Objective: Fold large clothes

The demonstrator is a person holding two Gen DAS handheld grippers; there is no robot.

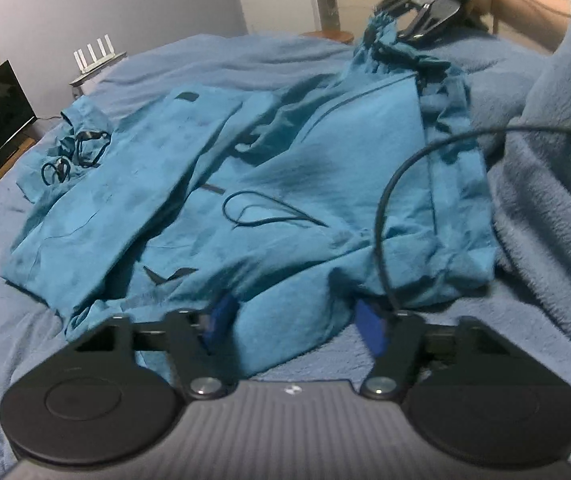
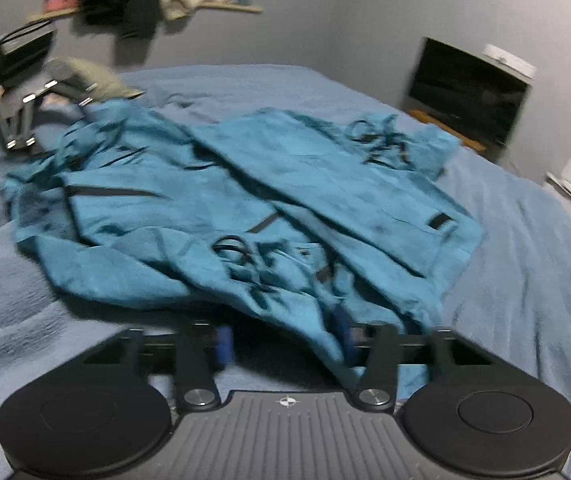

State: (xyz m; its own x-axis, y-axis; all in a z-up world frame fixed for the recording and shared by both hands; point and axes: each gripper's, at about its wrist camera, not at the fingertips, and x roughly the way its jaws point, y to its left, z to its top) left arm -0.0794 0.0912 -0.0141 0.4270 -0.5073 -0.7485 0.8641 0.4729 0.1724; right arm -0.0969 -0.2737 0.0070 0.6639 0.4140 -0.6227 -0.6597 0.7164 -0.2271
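Observation:
A large teal jacket point(image 1: 221, 184) with black cords and zips lies crumpled on a blue bed; it also shows in the right wrist view point(image 2: 245, 200). My left gripper point(image 1: 297, 324) is open at the jacket's near edge, with a fold of cloth between its blue pads point(image 1: 371, 328). My right gripper point(image 2: 283, 340) is open at the opposite edge, with cloth lying over its right pad. Each gripper shows in the other's view: the right one point(image 1: 413, 12) at the far corner of the jacket, the left one point(image 2: 41, 108) at the far left corner.
The blue bedcover point(image 1: 213, 56) spreads all round the jacket. A thick blue blanket point(image 1: 557, 184) is piled on the right in the left wrist view. A black cable point(image 1: 389, 184) loops over the jacket. A dark screen point(image 2: 465, 96) and a white router point(image 1: 93, 60) stand by the wall.

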